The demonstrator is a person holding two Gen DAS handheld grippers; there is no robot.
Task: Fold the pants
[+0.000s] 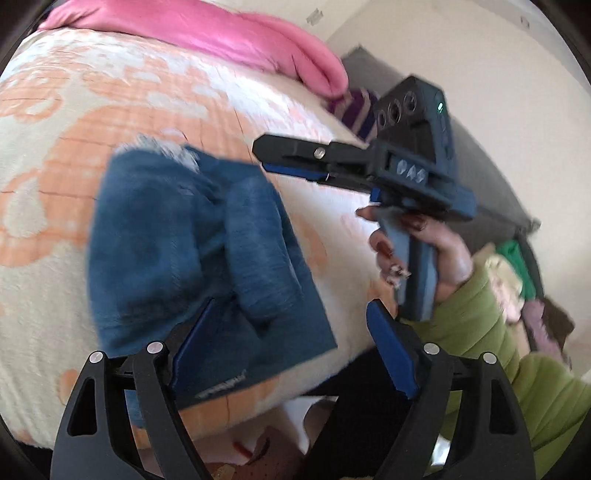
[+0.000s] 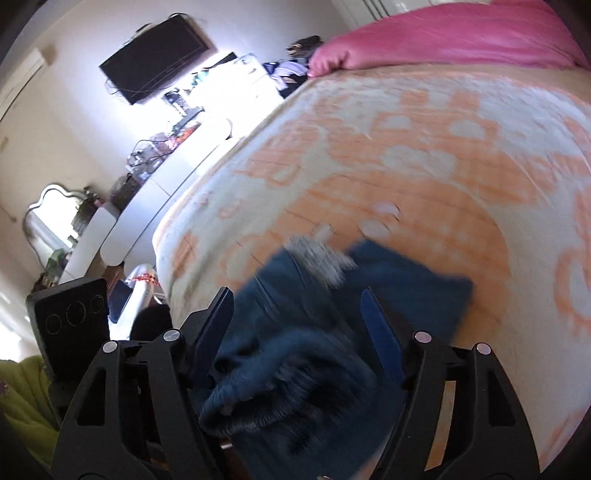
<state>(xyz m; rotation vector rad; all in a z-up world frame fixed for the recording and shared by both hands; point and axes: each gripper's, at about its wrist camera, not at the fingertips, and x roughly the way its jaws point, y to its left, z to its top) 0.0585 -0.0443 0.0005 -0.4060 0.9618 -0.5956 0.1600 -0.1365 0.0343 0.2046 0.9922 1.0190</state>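
The pants are blue jeans folded into a compact bundle with a frayed grey hem showing at the far edge. They lie on the bed near its front edge. They also show in the right wrist view. My left gripper is open above the near corner of the bundle and holds nothing. My right gripper is open above the bundle and holds nothing. In the left wrist view the right gripper shows from the side, just right of the bundle.
The bed has a cream and orange patterned blanket with a pink duvet at its far end. A white dresser with clutter, a mirror and a wall television stand left of the bed. Clothes lie on the floor at right.
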